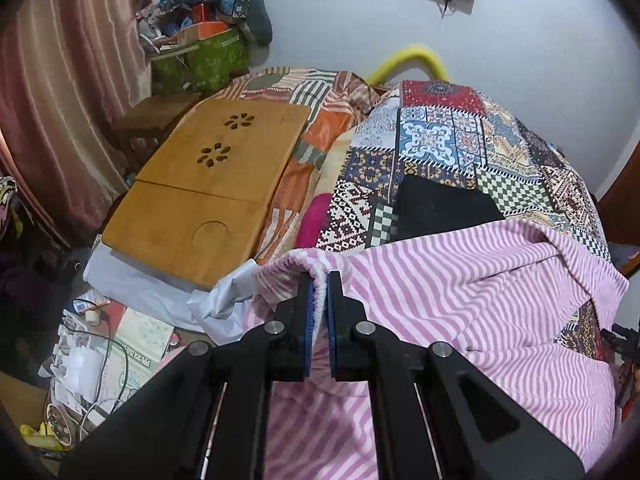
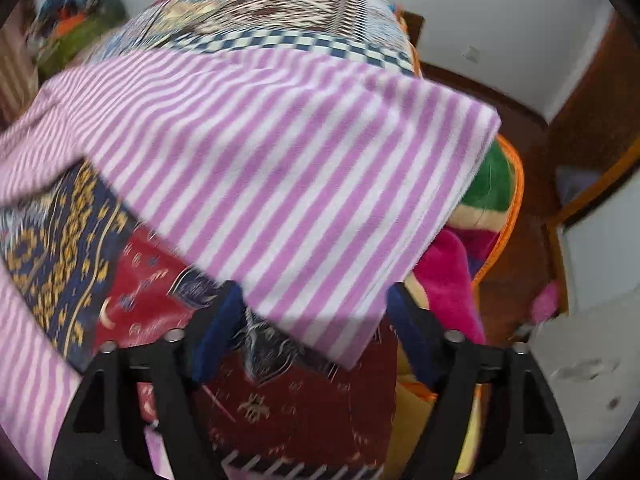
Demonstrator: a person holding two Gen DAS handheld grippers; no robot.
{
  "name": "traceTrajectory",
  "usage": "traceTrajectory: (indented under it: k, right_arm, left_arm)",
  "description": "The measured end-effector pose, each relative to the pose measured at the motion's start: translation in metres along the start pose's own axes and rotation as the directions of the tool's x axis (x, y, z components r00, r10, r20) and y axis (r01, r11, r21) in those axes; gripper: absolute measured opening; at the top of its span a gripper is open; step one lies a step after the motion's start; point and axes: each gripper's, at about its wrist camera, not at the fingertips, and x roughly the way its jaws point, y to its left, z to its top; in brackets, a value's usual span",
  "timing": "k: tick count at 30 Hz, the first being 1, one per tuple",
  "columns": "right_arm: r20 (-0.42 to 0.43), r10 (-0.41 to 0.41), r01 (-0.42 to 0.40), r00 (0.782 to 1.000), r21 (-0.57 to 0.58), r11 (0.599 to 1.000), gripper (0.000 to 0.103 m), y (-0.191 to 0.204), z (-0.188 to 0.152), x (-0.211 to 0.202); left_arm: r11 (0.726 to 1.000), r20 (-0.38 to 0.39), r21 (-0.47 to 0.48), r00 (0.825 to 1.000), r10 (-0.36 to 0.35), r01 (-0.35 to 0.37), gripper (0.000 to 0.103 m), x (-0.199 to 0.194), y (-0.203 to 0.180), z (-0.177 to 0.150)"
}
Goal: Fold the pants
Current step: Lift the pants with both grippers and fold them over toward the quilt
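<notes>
The left gripper [image 1: 319,280] is pinching a bunched edge of the striped pants [image 1: 460,292] lying ahead and rightward on the patchwork bedspread [image 1: 440,140], while the right gripper [image 2: 316,300] is gaping wide around their loose corner, gripping nothing.

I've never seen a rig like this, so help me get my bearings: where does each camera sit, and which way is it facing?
Left wrist view: on the left gripper, facing forward-down over the bed; its fingers pinch a fold of the striped pants, wooden lap tray beyond.
Right wrist view: on the right gripper, angled down; its open blue-padded fingers flank a pant-leg end.
Shared: the striped pants and the patchwork bedspread.
</notes>
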Motion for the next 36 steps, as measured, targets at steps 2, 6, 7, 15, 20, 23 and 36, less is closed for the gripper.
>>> traceTrajectory:
  k: [2,6,7,15,20,23,36]
  right_arm:
    - [-0.021,0.086,-0.083,0.996,0.102,0.991,0.074,-0.016,0.000,0.008]
    - [0.009,0.090,-0.090,0.996,0.106,0.990,0.035,-0.016,-0.002,0.006]
    - [0.017,0.088,-0.089,0.996,0.100,0.991,0.012,-0.015,-0.002,0.003]
    - [0.111,0.081,-0.098,0.990,0.150,0.984,0.008,-0.025,-0.001,-0.042]
    - [0.232,0.067,-0.112,0.970,0.189,0.976,0.008,-0.045,0.013,-0.111]
    - [0.306,0.035,-0.099,0.951,0.193,0.976,0.008,-0.059,0.027,-0.151]
    - [0.435,-0.081,-0.048,0.897,0.277,0.960,0.008,-0.095,-0.003,-0.256]
  left_arm:
    - [1.000,-0.008,-0.010,1.000,-0.001,0.001,0.005,0.005,0.000,0.000]
    - [1.000,-0.021,-0.003,1.000,0.004,-0.004,0.005,0.013,-0.005,-0.002]
    - [1.000,-0.023,0.004,1.000,0.006,-0.006,0.005,0.014,-0.006,-0.003]
    - [1.000,0.004,0.030,1.000,0.003,-0.003,0.005,-0.003,-0.014,0.000]
    - [1.000,0.046,-0.003,0.999,-0.014,0.014,0.005,-0.027,-0.008,0.014]
    - [1.000,0.097,-0.006,0.995,-0.012,0.013,0.005,-0.052,-0.006,0.022]
    - [0.994,0.170,-0.049,0.981,-0.090,0.099,0.005,-0.126,0.026,-0.001]
